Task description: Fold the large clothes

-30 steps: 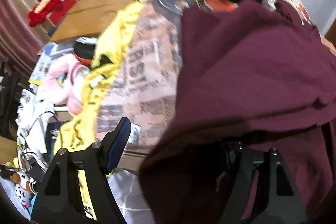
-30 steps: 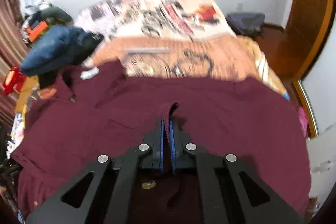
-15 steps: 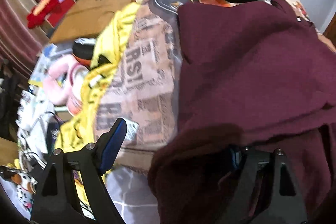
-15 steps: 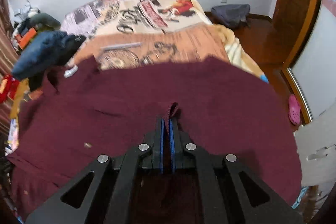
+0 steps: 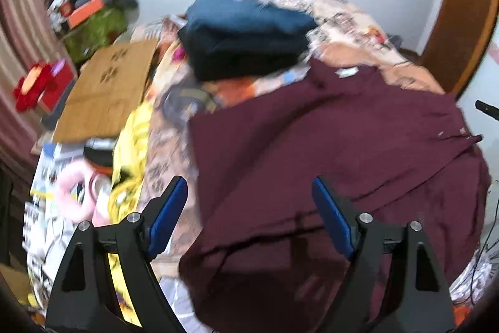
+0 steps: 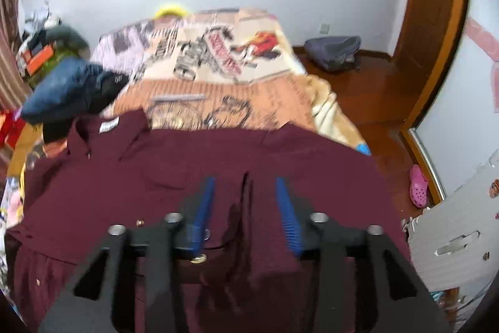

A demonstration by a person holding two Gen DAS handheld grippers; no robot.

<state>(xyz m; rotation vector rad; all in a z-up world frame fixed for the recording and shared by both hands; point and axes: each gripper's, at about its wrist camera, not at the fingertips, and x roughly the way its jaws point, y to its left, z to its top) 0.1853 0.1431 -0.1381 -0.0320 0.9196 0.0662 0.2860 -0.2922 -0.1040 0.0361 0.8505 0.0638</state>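
Observation:
A large maroon shirt (image 5: 327, 145) lies spread across the near part of a bed with a printed cover (image 5: 358, 30). It fills the lower half of the right wrist view (image 6: 187, 164), collar at the left. My left gripper (image 5: 249, 208) is open above the shirt's left edge, holding nothing. My right gripper (image 6: 246, 198) is open over the shirt's middle, with a raised fold of cloth standing between its blue pads (image 6: 204, 208), not pinched.
A folded dark blue garment (image 5: 243, 30) sits on the bed beyond the shirt; it also shows in the right wrist view (image 6: 71, 89). A cardboard sheet (image 5: 109, 89), yellow cloth (image 5: 131, 145) and clutter lie left of the bed. Wooden floor with a grey bag (image 6: 333, 52) lies to the right.
My right gripper has opened and let go of the shirt fold. My left gripper has lifted clear of the cloth that covered its right finger, and its view has tilted up.

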